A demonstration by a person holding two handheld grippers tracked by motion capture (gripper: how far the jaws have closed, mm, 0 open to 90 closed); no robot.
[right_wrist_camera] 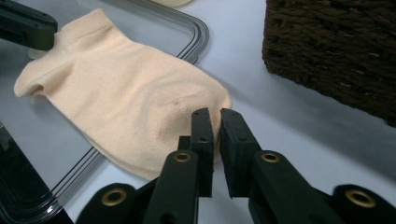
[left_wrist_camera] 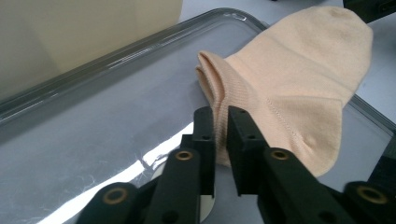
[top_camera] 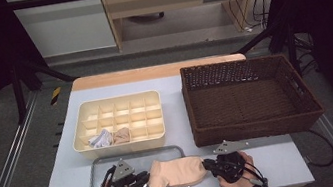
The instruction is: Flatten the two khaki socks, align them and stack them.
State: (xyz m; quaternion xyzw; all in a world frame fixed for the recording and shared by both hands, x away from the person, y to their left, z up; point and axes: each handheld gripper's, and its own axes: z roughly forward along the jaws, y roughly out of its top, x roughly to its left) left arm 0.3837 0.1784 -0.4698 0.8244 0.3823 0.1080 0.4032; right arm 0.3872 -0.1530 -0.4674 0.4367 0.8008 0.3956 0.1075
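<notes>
A peach ankle sock (top_camera: 177, 172) (left_wrist_camera: 299, 79) (right_wrist_camera: 126, 98) lies flat, cuff on the metal tray (top_camera: 134, 155) and toe out on the pale table. My left gripper (top_camera: 145, 178) (left_wrist_camera: 221, 114) is at the cuff end. Its jaws stand a narrow gap apart with the cuff's folded edge in that gap, and the pads are not pressing it. My right gripper (top_camera: 207, 164) (right_wrist_camera: 215, 114) is at the toe end, its jaws likewise slightly parted over the toe's rim. A hand holds each gripper low over the table.
A cream divided organizer (top_camera: 115, 100) stands behind the tray with two balled socks (top_camera: 108, 138) in its front cells. A dark wicker basket (top_camera: 246, 63) (right_wrist_camera: 336, 46) stands right of it, close behind my right gripper. The table's front edge runs just under both hands.
</notes>
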